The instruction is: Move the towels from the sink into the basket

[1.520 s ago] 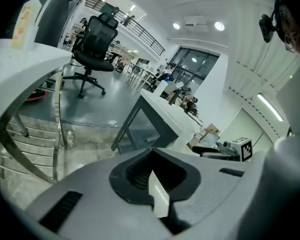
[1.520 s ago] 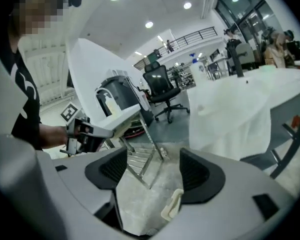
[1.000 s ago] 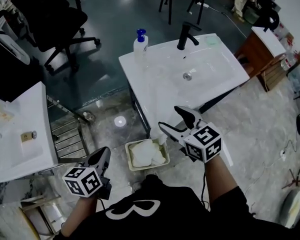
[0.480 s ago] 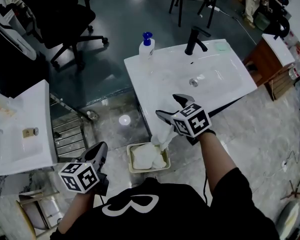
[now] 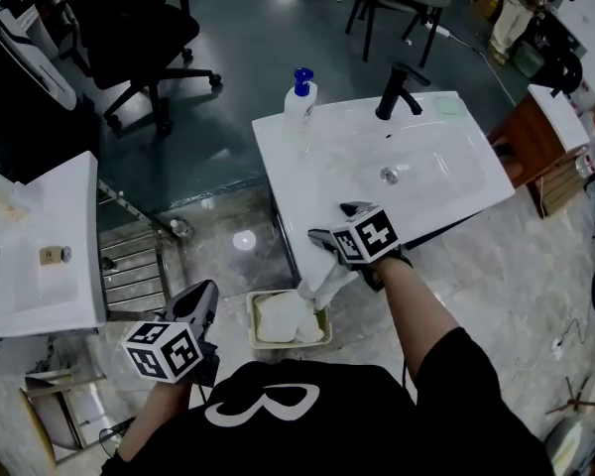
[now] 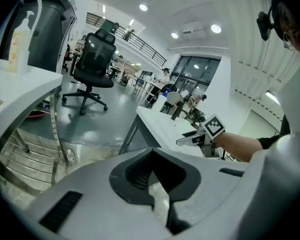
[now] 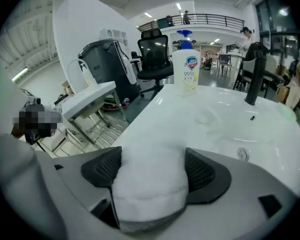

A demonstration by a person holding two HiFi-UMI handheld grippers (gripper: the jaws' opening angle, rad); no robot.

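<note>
right hand-held gripper (image 5: 333,226): jaws just opening wide, 1 towel (image 7: 148,191) between | left hand-held gripper (image 6: 156,184): closed, empty | 1 basket (image 5: 251,318) below

Two sinks (image 5: 307,167) (image 5: 40,296), one basket (image 5: 250,317), one blue-capped soap bottle (image 5: 299,110)

head view: steeply down over sink (image 5: 446,181) | left gripper view: low, sideways toward it | right gripper view: close along its top (all share it)
</note>
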